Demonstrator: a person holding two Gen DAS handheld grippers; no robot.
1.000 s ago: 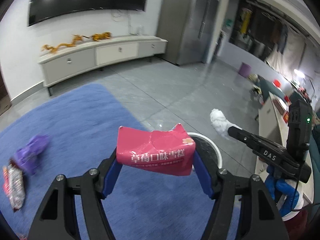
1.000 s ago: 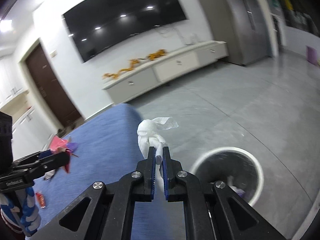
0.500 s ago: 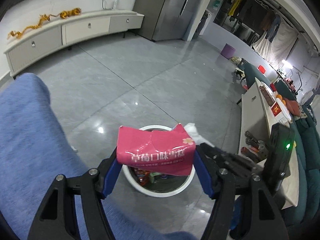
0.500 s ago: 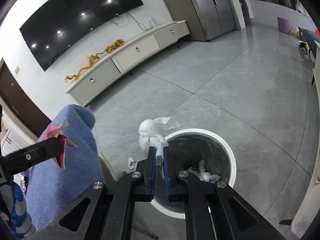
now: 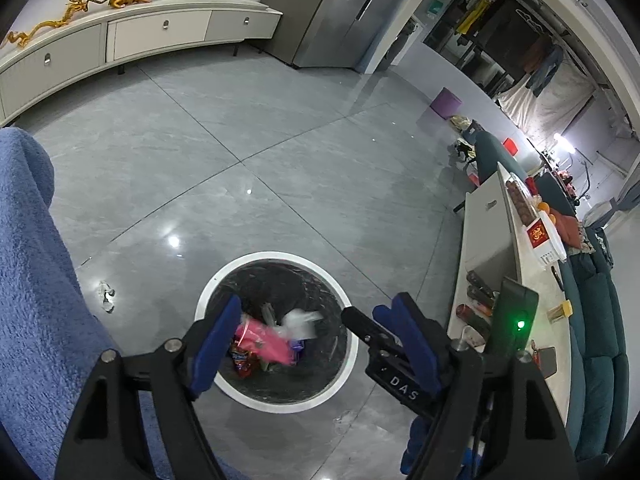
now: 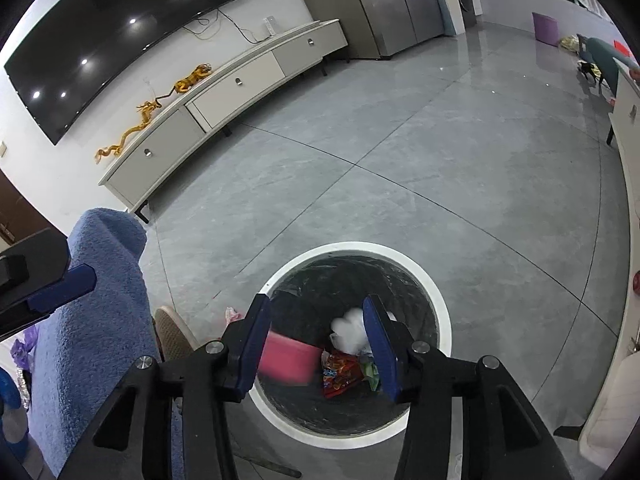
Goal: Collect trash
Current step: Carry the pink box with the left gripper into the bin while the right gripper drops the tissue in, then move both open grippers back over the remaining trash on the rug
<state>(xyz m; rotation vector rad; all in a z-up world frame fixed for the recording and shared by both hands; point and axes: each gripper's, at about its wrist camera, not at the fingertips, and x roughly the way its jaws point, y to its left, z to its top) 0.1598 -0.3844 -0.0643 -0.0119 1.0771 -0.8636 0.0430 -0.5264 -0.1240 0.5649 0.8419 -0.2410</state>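
Observation:
A round bin [image 5: 276, 400] with a white rim and black liner stands on the grey floor, right under both grippers. My left gripper [image 5: 316, 300] hangs over it with jaws opening and nothing between its blue pads. The pink snack wrapper [image 5: 260, 340] is a blur falling inside the bin. My right gripper [image 6: 316, 302] is also above the bin [image 6: 360, 246], jaws opening and empty. The white crumpled tissue [image 6: 350, 332] lies loose inside beside the pink wrapper [image 6: 286, 360], over other wrappers. One of the right gripper's fingers [image 5: 362, 326] shows in the left wrist view.
A blue rug [image 5: 32, 280] borders the bin on the left. A small white scrap [image 5: 106, 290] and a pink scrap [image 6: 232, 314] lie on the floor near it. A purple wrapper [image 6: 24, 344] sits on the rug. A white table [image 5: 484, 240] stands right.
Both grippers swung from over the rug to above the bin and tipped downward. Their jaws opened; the pink wrapper and the white tissue left the pads and dropped into the bin.

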